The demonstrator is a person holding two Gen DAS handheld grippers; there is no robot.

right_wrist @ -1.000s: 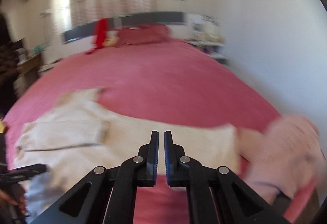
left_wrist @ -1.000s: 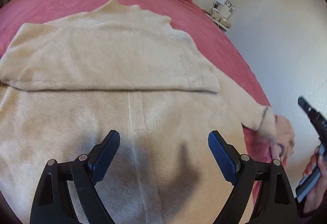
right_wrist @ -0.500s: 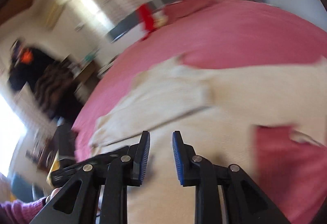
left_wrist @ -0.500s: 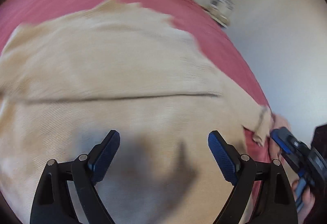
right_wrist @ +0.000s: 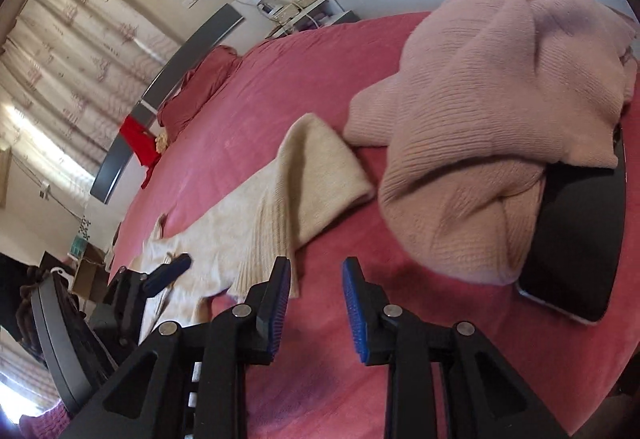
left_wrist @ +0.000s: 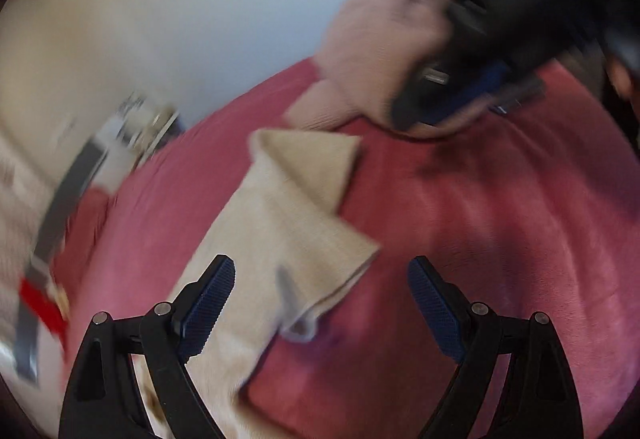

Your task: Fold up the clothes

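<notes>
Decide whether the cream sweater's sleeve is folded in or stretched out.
Stretched out: the cream sweater's sleeve lies away from the body across the red bedspread, its cuff beside the pink sweater.

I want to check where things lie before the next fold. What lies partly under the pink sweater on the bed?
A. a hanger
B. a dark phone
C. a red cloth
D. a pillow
B: in the right wrist view the dark phone sticks out from under the edge of the pink sweater, flat on the bed.

Black phone (right_wrist: 576,239) on the pink bedspread (right_wrist: 248,111).
</notes>
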